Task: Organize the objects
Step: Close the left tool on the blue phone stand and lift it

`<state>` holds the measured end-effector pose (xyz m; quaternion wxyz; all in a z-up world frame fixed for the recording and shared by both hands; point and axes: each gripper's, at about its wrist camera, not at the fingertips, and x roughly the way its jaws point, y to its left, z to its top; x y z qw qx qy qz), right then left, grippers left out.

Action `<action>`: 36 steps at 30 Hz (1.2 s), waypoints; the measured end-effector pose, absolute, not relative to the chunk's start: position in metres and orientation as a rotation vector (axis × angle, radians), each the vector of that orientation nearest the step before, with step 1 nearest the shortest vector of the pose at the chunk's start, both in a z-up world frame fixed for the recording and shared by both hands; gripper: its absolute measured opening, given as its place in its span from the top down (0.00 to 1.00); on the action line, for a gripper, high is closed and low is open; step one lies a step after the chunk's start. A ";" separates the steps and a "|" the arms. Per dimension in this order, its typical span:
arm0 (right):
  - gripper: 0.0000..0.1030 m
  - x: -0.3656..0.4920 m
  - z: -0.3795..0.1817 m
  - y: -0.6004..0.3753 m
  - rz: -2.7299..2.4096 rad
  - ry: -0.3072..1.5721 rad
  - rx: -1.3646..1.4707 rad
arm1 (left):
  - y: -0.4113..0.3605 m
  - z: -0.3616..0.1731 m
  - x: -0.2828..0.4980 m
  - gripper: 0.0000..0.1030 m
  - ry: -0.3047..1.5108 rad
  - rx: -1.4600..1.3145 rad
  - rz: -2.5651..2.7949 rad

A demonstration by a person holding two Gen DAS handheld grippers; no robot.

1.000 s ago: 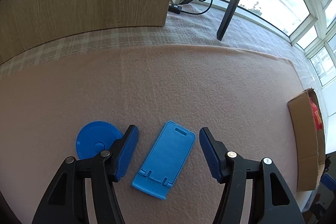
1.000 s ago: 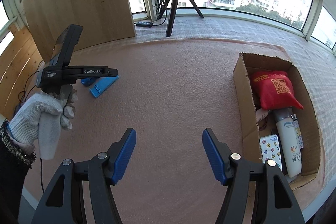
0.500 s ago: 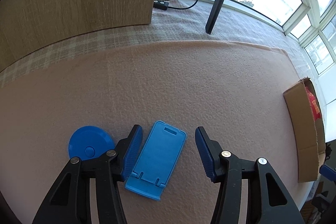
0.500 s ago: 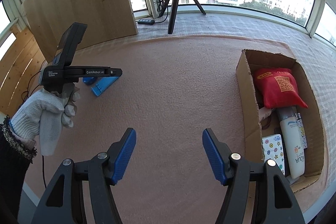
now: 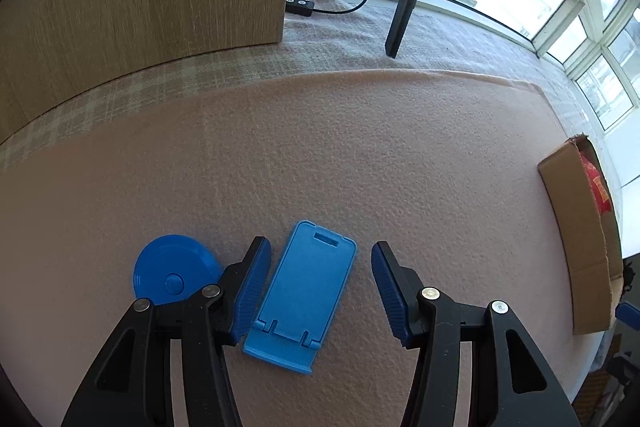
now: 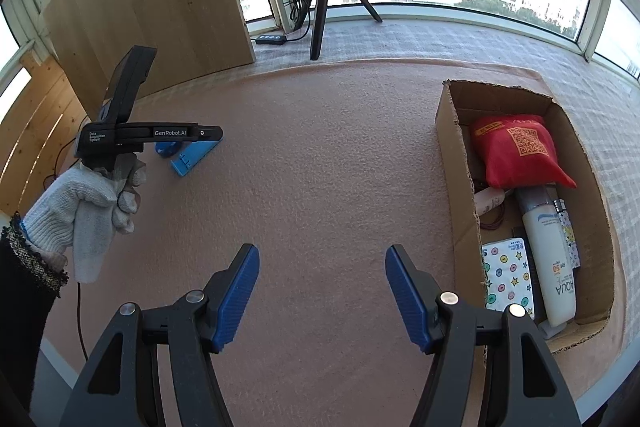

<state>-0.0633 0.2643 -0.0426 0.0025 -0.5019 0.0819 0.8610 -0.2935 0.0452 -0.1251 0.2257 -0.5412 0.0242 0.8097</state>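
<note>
- Blue disc (image 5: pixel 176 273): flat on the pink felt table (image 5: pixel 360 155), just outside the left claw's left finger, partly hidden behind it. Not inside the grip span.
- Left claw (image 5: pixel 318 291): released, jaws wide, straddling the blue phone stand (image 5: pixel 304 293). Left finger (image 5: pixel 252 291) looks to be touching or just beside the stand's left edge; the right finger stands clear of the right edge with bare felt between.
- Phone stand: lies flat, long axis running roughly along the claw's pointing direction, tilted slightly to the right at the far end. Folded foot end is nearest the camera, slotted end farthest. Jaws would close across its short width, which looks like the right grip.
- Versus one second ago: left claw has come forward and down over the stand; left finger is now closer to its edge and the stand sits deeper between the jaws. The stand itself doesn't appear to have moved.
- Right claw (image 6: pixel 320 301): released, empty, hovering over bare felt, well apart from the stand. Barely changed from earlier. Left claw is clearly the nearer one.
- Cardboard box (image 6: pixel 456 163): far right of the table, already holding a red pouch (image 6: pixel 516 151), a white bottle (image 6: pixel 550 255) and other small items. Likely destination, in my judgement.
</note>
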 end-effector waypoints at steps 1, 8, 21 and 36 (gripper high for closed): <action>0.40 -0.063 -0.042 0.265 2.701 0.260 -1.572 | 0.046 -0.125 -0.291 0.46 0.081 -1.488 2.234; 0.40 -0.063 -0.044 0.266 2.704 0.285 -1.588 | 0.053 -0.123 -0.281 0.46 0.152 -1.490 2.207; 0.40 -0.073 -0.051 0.266 2.720 0.368 -1.629 | 0.035 -0.122 -0.222 0.62 0.041 -1.461 2.263; 0.40 -0.085 -0.057 0.263 2.741 0.411 -1.676 | 0.055 -0.126 -0.153 0.73 -0.087 -1.472 2.285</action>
